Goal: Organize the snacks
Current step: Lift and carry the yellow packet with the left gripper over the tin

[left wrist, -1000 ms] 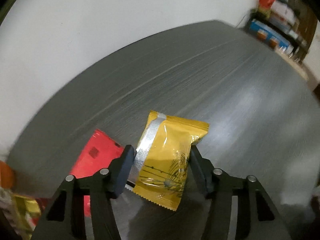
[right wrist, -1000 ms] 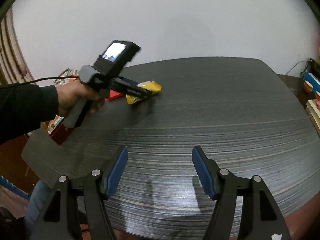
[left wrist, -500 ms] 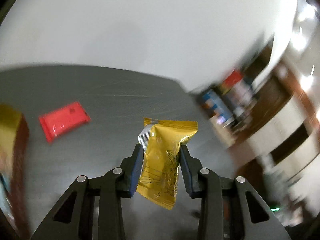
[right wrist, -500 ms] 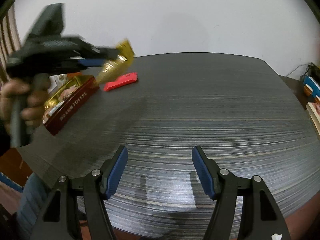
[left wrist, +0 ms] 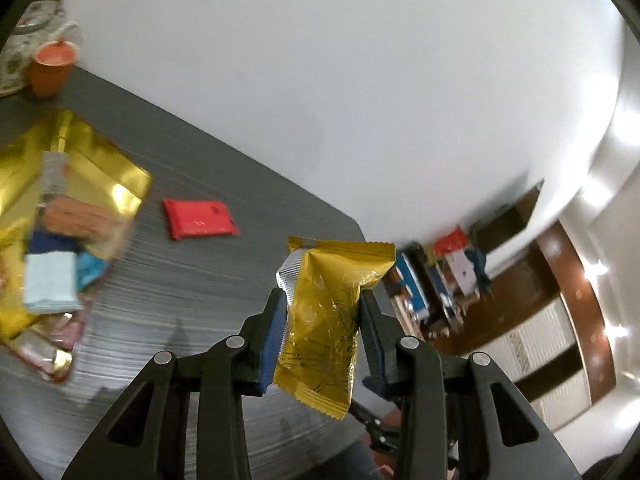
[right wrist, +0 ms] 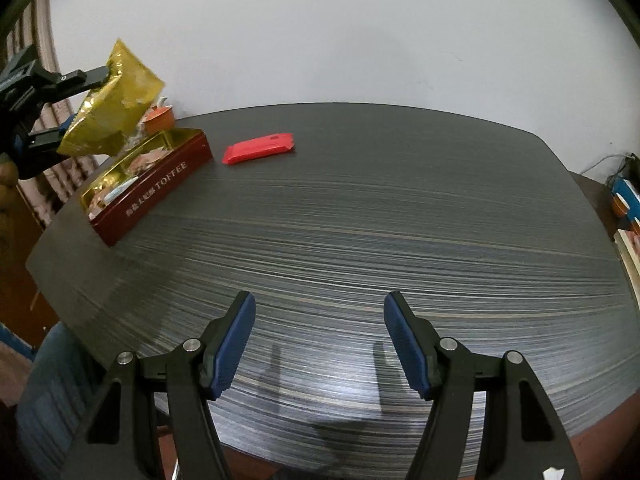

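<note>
Currently the left gripper (left wrist: 324, 320) is pinching a yellow snack packet (left wrist: 332, 316) aloft beside the open toffee box (right wrist: 160, 184), while the right gripper (right wrist: 320, 344) is hanging spread and empty over bare table (right wrist: 400, 220). The carry step is apparently underway; next the packet is needing lowering over the box's gold-lined tray and releasing. A red packet (right wrist: 260, 147) is lying just beyond the box, the box is sitting near the table's left edge, and wide open surface is remaining rightward.

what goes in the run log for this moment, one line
left gripper: shut on yellow packet | right gripper: open | red packet: on table
</note>
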